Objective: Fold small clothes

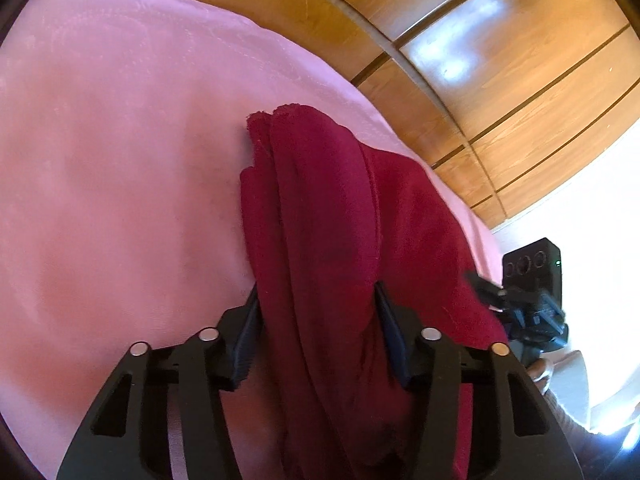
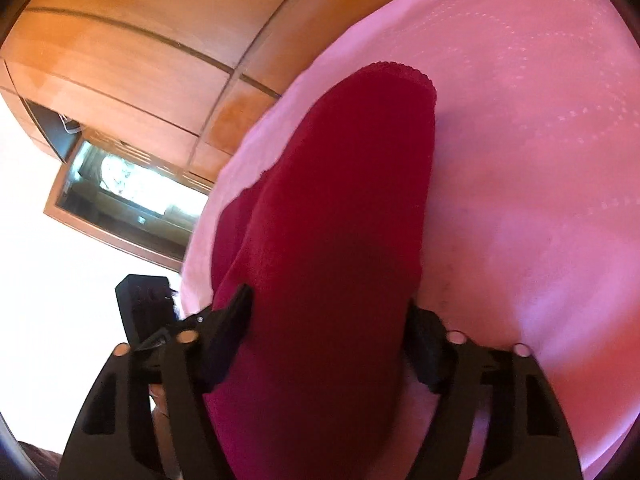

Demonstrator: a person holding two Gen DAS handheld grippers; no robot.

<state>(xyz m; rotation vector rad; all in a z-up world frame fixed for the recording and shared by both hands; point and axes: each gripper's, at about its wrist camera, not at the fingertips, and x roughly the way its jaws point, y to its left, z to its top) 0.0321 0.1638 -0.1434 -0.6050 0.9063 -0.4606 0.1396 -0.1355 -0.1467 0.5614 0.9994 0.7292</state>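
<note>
The dark red cloth (image 1: 320, 208) lies bunched on the pink bedsheet (image 1: 120, 140), soft, light and floppy, so best grabbed by a hem or corner. Left gripper (image 1: 318, 304) and right gripper (image 2: 328, 312) each clamp a thick fold. Only the right wrist view shows its scalloped hem (image 2: 400, 70).

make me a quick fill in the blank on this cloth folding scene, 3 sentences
1. The cloth bunched between the left gripper fingers is dark ____.
2. It lies on a ____ sheet.
3. Behind the sheet stand panels made of ____.

Missing words: red; pink; wood
</note>
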